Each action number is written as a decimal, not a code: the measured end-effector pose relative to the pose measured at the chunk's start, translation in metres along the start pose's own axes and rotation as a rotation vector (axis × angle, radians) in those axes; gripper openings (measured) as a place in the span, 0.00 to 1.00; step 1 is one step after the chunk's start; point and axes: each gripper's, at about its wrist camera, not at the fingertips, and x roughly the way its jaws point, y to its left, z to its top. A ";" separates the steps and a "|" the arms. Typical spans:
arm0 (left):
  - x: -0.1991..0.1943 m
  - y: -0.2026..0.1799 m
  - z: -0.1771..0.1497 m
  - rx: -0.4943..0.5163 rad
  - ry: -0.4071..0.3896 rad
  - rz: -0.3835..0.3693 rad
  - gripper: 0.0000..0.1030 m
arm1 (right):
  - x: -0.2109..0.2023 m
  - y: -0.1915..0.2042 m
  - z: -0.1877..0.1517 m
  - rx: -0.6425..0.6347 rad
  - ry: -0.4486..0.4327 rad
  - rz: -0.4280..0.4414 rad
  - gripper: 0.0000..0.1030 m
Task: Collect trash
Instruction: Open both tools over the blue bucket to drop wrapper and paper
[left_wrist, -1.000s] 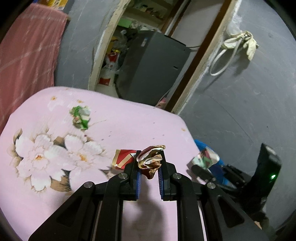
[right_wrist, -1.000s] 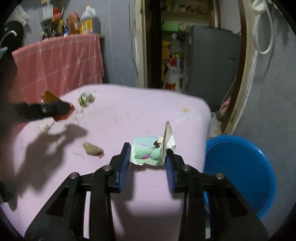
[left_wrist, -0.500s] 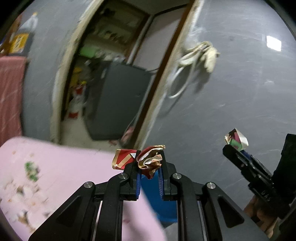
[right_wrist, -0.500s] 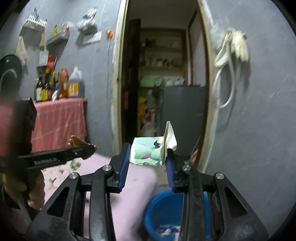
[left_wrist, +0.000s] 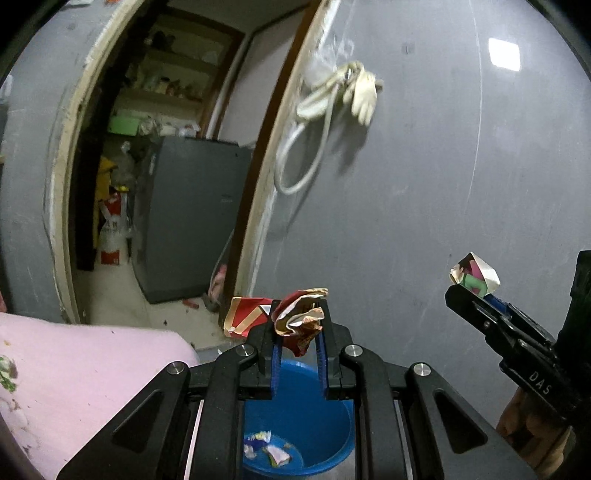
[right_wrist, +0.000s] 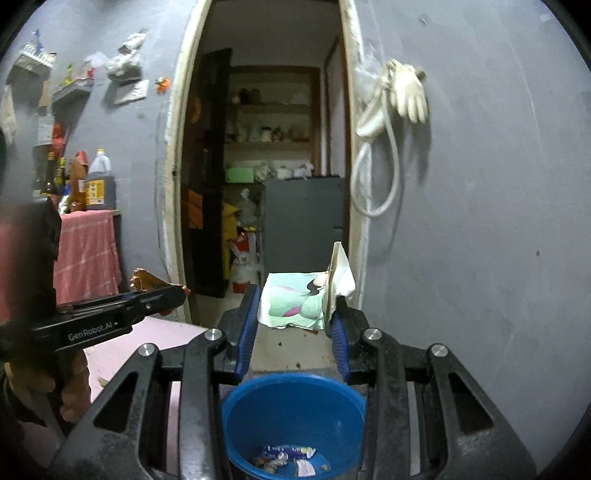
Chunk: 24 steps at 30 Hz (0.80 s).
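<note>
Crumpled foil-like red wrapper (left_wrist: 299, 319) – folded glossy carton (right_wrist: 301, 304) – above round blue basin (right_wrist: 255, 391)

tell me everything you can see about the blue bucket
The blue bucket is a round, open-topped tub that looks like glossy plastic, with a rolled rim. It stands upright, low down beside the edge of the pink floral table and in front of the grey wall. A few crumpled wrappers already lie on its bottom. Both wrist views look down into it between the fingers; nothing touches it, and its base is hidden.
</note>
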 end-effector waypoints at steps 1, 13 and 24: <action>0.008 -0.003 -0.004 0.005 0.027 0.006 0.12 | 0.003 -0.004 -0.005 0.010 0.013 -0.003 0.35; 0.088 0.004 -0.056 -0.091 0.339 0.016 0.13 | 0.066 -0.037 -0.086 0.133 0.292 -0.006 0.36; 0.130 0.020 -0.087 -0.131 0.477 0.068 0.32 | 0.092 -0.051 -0.126 0.248 0.407 0.027 0.37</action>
